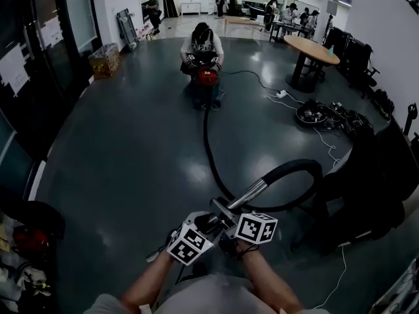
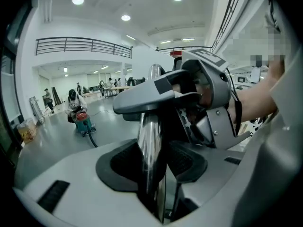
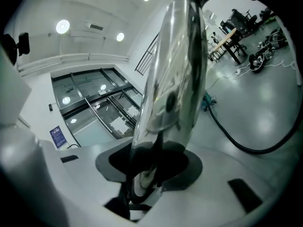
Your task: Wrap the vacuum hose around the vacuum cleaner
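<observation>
Low at 6 o'clock in the head view: left gripper (image 1: 211, 223) and right gripper (image 1: 230, 216) side by side, both on the chrome tube (image 1: 253, 191); their marker cubes (image 1: 256, 227) face the camera; the person's forearms (image 1: 272, 280) reach in from the bottom edge

Left gripper: jaws at a middling gap, closed on the chrome tube; in the left gripper view the tube stands upright between the dark pads (image 2: 124, 163), which bear on it from both sides; the right gripper shows just beyond at 1 o'clock, on the same tube and farther along it

Right gripper: clamped on the chrome tube; in the right gripper view the tube rises from between its dark pads (image 3: 185, 167) toward 1 o'clock and fills the gap

Chrome tube: slants away from the grippers toward 2 o'clock in the head view; its far end joins the black vacuum hose (image 1: 208, 142)

Vacuum hose: from the tube's end it arcs over toward 3 o'clock, curls back beneath the tube, then runs along the grey floor (image 1: 131, 142) toward 12 o'clock to the vacuum cleaner (image 1: 208, 77); it lies stretched out, not yet wound round the cleaner

Vacuum cleaner: red, on the floor at 12 o'clock from the grippers and well apart from them; a crouching person (image 1: 201, 43) sits just behind it, hands at the cleaner

Surroundings: round table (image 1: 313, 48) at 1 o'clock; cables (image 1: 283, 95) on the floor near its foot
</observation>
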Tool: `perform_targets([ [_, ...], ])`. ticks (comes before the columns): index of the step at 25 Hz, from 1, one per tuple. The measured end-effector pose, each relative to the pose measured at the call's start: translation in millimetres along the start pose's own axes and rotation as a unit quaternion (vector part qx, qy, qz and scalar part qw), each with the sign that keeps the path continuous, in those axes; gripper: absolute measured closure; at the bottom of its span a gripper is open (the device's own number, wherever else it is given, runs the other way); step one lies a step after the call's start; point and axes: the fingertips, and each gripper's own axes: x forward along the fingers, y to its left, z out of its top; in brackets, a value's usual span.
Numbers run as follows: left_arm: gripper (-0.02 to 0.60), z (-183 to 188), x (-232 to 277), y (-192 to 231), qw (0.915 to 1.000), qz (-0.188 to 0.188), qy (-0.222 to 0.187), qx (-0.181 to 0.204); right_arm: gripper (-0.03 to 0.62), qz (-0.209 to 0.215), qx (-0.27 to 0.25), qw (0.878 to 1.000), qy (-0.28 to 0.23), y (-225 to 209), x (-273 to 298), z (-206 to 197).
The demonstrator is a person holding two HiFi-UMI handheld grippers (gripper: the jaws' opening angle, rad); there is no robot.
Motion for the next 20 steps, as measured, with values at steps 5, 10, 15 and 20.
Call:
perform_targets([
  [5, 0.284, -16, -21, 27, 0.9984, -0.054, 0.020, 0.000, 0.445, -0.039, -0.004, 0.999, 0.001, -13, 18, 6],
  [10, 0.282, -36, -52, 64, 0.9990, -0.030, 0.032, -0.011, 0.448, -0.083, -0.038, 0.996, 0.017, -32, 29, 20],
  [15, 0.282, -34, -56, 76, 0.9990, -0.015, 0.042, -0.004, 0.448, -0.090, -0.084, 0.991, 0.061, -49, 40, 33],
  [20, 0.282, -14, -42, 96, 0.9984, 0.015, 0.052, 0.013, 0.448, -0.075, -0.148, 0.977, 0.133, -66, 56, 37],
])
